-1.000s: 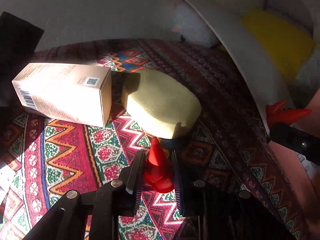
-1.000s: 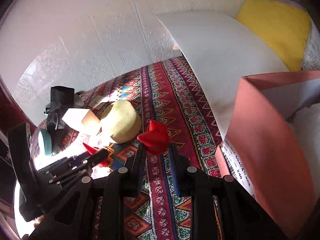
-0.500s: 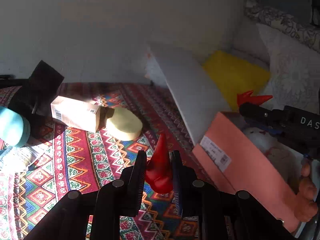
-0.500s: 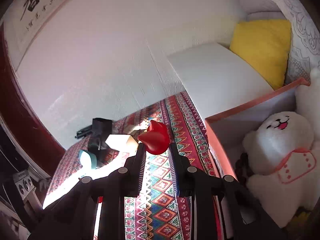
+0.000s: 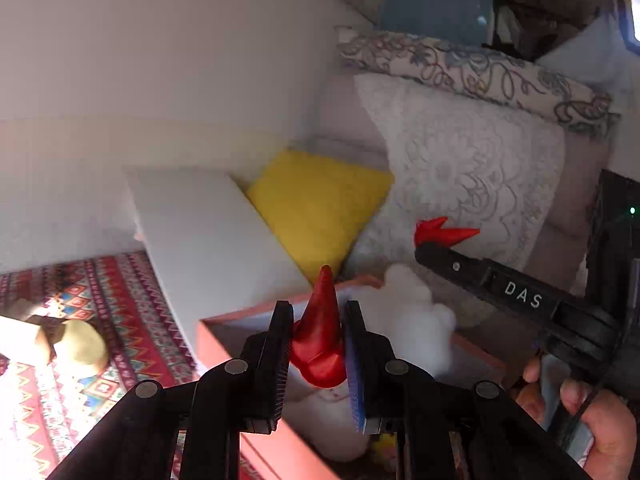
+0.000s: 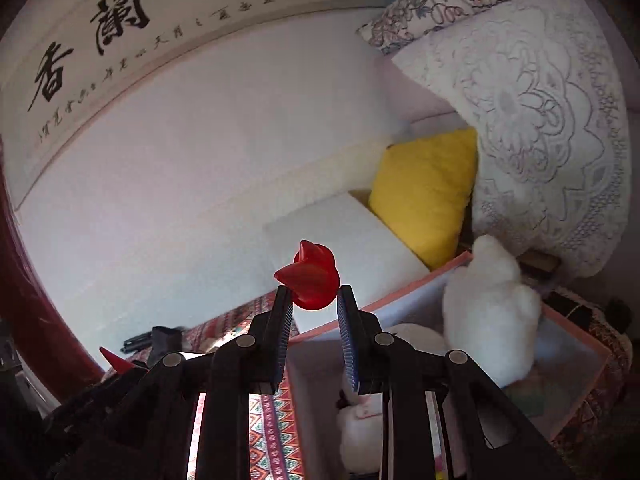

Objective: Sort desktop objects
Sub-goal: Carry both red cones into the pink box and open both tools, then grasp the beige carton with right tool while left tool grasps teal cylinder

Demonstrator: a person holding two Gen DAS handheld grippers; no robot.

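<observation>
We're looking along the left gripper (image 5: 318,354) and its fingers (image 5: 280,356) are clamped on a red cone-shaped piece (image 5: 320,336), point up, dead centre in the lower half of the left wrist view. Pads touch it on both sides, gap narrow. Below and behind it sits the pink box (image 5: 224,330), open-topped, with a white plush toy (image 5: 404,312) lying inside.

Over on the right side of that same view the right gripper (image 5: 444,234) comes in as a black bar marked DAS, red piece (image 5: 444,232) at its tip, with a hand (image 5: 588,412) wrapped on the handle at lower right.

From the right wrist view, we see the right gripper (image 6: 314,300) pinching that rounded red piece (image 6: 314,282) between its fingers (image 6: 282,320), held just at the tips, gap a little wider. It's up above the pink box (image 6: 400,292), plush toy (image 6: 488,308) at centre right.

Far lower left in the left wrist view, a yellowish sponge (image 5: 82,346) and a cardboard carton (image 5: 22,340) lie touching on the patterned cloth (image 5: 120,292) of the worktop. A yellow cushion (image 5: 316,208) leans behind the box.
</observation>
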